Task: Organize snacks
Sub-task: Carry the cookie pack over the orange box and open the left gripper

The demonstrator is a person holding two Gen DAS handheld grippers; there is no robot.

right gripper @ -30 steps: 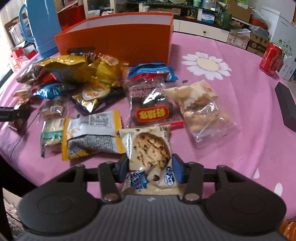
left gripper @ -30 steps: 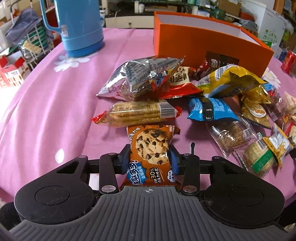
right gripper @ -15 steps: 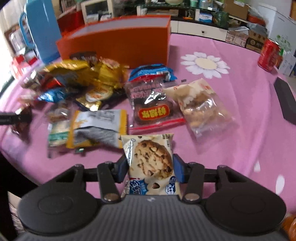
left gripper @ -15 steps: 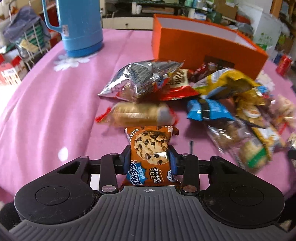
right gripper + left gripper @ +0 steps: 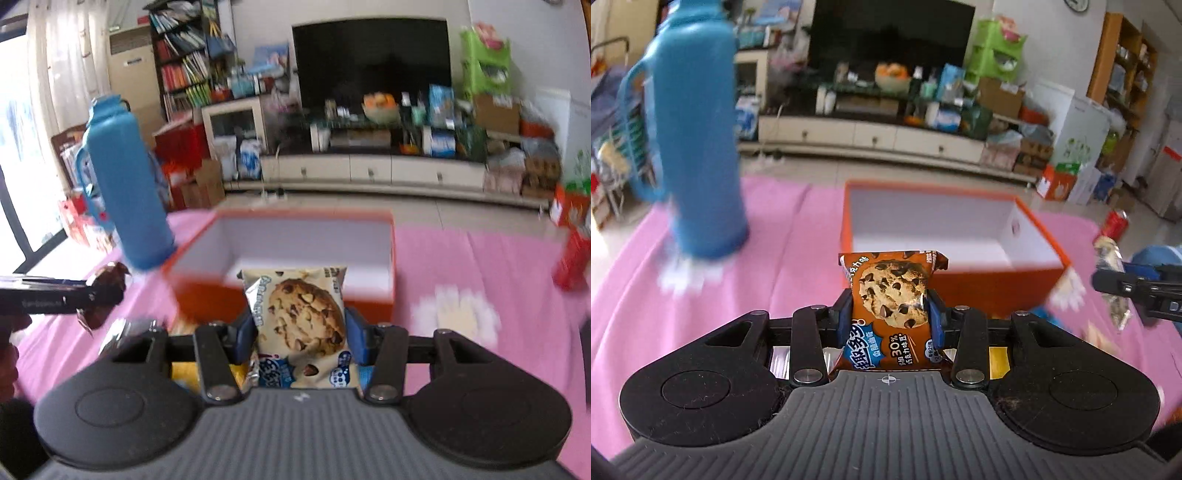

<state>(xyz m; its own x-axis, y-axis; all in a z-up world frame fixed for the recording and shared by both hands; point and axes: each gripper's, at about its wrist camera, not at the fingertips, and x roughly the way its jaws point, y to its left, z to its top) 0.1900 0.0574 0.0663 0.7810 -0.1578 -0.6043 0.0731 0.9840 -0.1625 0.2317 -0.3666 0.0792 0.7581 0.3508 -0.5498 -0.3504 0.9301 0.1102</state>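
1. the left gripper (image 5: 890,314) has its jaws closed tight on a brown cookie pack (image 5: 891,295). the pack stands up between the two blue pads, with its top poking out past them.
2. the right gripper (image 5: 300,338) has its jaws closed tight on a cream cookie pack (image 5: 301,317). this pack stands up between the pads too.
3. both packs are up in the air, in front of an orange box (image 5: 997,284). the box is open on top and white inside.
4. the box sits on a desk (image 5: 786,236) with a pink cloth. white flowers are printed on the cloth.
5. a tall blue jug (image 5: 698,147) with a handle stands on the desk, left of the box.
6. a red can (image 5: 572,258) stands on the right side of the desk.
7. behind the desk is a big dark tv (image 5: 373,62) on a long white stand full of stuff.
8. the packs are shiny and crinkly, each with a picture of a round chip cookie.
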